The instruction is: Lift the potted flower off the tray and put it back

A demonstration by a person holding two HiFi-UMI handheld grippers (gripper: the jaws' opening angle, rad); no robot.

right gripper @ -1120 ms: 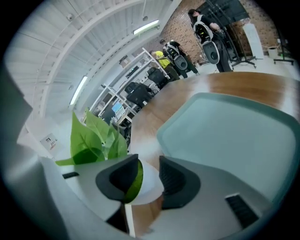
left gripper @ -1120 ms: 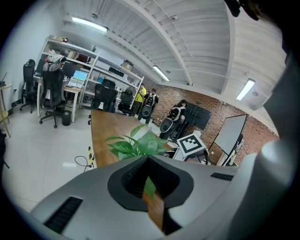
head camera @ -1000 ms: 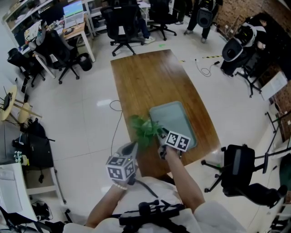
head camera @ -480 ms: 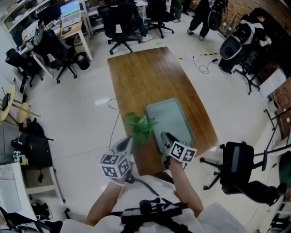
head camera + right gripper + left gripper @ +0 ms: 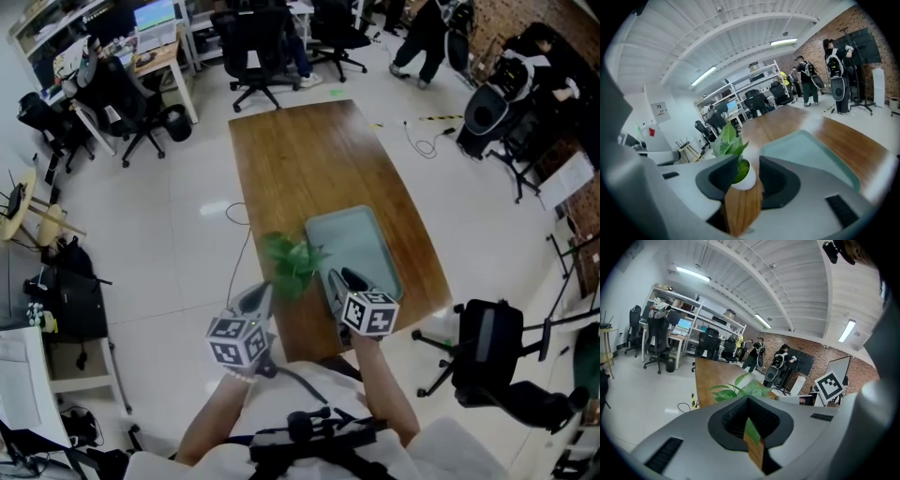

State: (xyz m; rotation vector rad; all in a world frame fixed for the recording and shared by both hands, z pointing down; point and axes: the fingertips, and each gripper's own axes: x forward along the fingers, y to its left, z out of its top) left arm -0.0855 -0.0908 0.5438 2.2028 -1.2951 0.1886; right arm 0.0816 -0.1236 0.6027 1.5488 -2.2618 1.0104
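— Right gripper view first: where's the potted flower (image 5: pixel 742 177)?

— Standing upright on the bare wood of the table (image 5: pixel 309 159), off the tray (image 5: pixel 361 234) and just beside its left edge. Its white pot shows in the gap between the jaws, a little ahead of the tips, with the leaves rising above it.

— So the right gripper (image 5: pixel 343 278) has hold of it?

— No. Its jaws stand moderately apart with only wood between them, and the head view shows that gripper over the tray's near-left corner, clear of the leaves.

— And the left gripper (image 5: pixel 264 291)?

— It hangs at the table's near-left edge, just short of the foliage. In its own view the jaws are drawn together at the tips, leaving a thin slit that shows wood and a bit of leaf. Nothing is clamped.

— Anything on the tray?

— Only its pale green surface shows.

— Beyond the table?

— Black office chairs (image 5: pixel 253 47) at the far end, desks with screens (image 5: pixel 155 19) to the left, and a cable (image 5: pixel 427 141) on the white floor.
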